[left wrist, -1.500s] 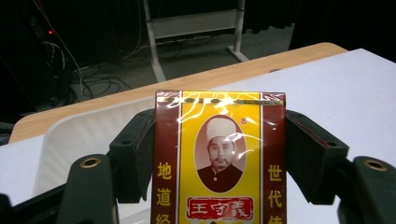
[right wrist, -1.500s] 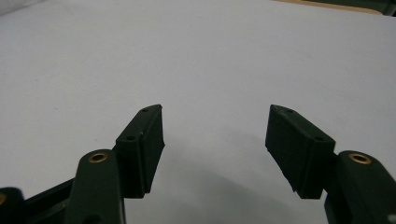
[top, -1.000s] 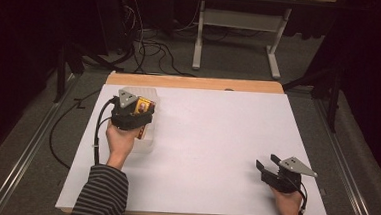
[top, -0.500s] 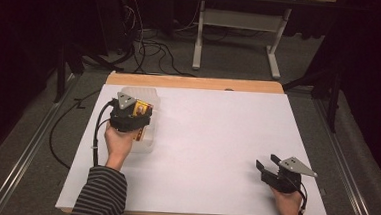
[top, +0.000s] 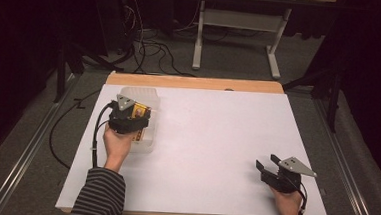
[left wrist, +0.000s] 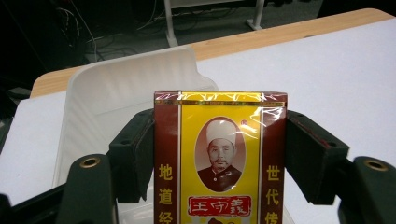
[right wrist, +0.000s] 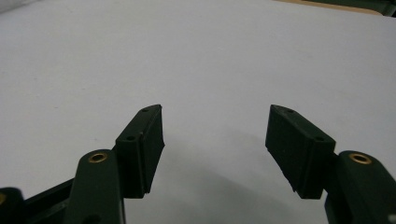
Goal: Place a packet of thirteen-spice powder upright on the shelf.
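Note:
A yellow and maroon box point(left wrist: 220, 156) with a printed portrait and red characters stands upright between the jaws of my left gripper point(left wrist: 219, 156), which is shut on it. In the high view that left gripper point(top: 137, 115) holds the box point(top: 139, 111) over a translucent white bin point(top: 140, 95) at the table's left. The bin point(left wrist: 126, 88) lies just behind the box in the left gripper view. My right gripper point(right wrist: 215, 142) is open, its jaws wide apart over bare table. The right gripper point(top: 267, 165) rests near the front right corner in the high view.
The white table top point(top: 211, 139) has a wooden strip point(top: 195, 82) along its far edge. Beyond it, cables point(top: 147, 45) lie on the floor and a white desk frame point(top: 233, 25) stands at the back.
My left gripper with the box has shifted slightly back toward the person, over the bin. The right gripper has stayed put.

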